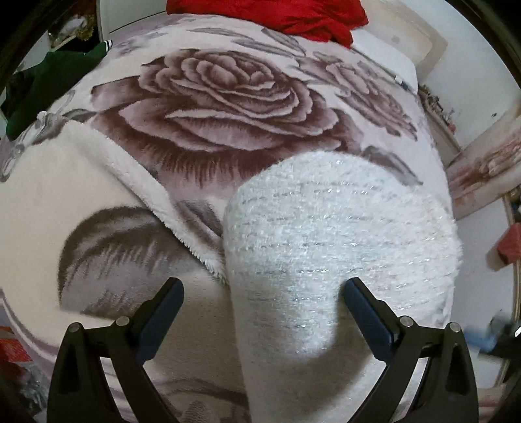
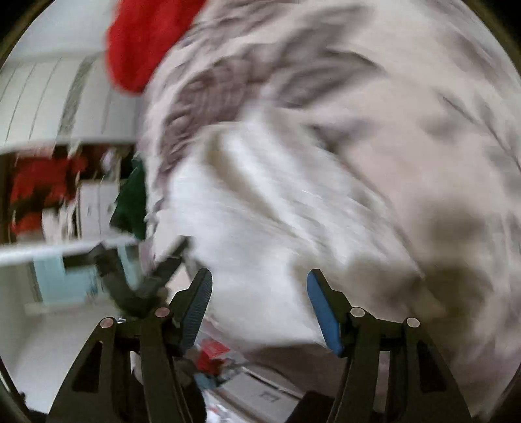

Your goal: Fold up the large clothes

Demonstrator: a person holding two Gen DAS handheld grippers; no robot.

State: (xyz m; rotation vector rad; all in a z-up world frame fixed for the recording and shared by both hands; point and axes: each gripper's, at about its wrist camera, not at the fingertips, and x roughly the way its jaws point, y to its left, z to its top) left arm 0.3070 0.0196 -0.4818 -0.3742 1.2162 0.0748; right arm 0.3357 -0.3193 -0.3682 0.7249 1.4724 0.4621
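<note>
**White knit loose on the bed, both tongs spread**

On the bed, over a rose-printed blanket (image 1: 228,107), lies the fuzzy white knit garment (image 1: 342,227) with silvery threads, already doubled into a thick, rounded bundle near the blanket's right edge. The left tongs (image 1: 262,293) hang above its near end with the jaws spread wide; the cloth runs between them, but neither pad presses on it. The right tongs (image 2: 259,286) are spread too and pinch nothing, with white fabric lying beyond the pads. The right wrist view is heavily smeared, so finer detail there cannot be read.

A red garment (image 1: 293,16) sits at the far end of the bed and a dark green one (image 1: 49,81) at the left side, both well apart from the white knit.

The risk, as it looks now, is that nothing holds the bundle. The plush pile is springy and could let the fold slump or open. A careless closing of the left tongs could also catch the blanket's turned-back fleece edge (image 1: 156,195), which lies just beside the knit, and drag both together.
</note>
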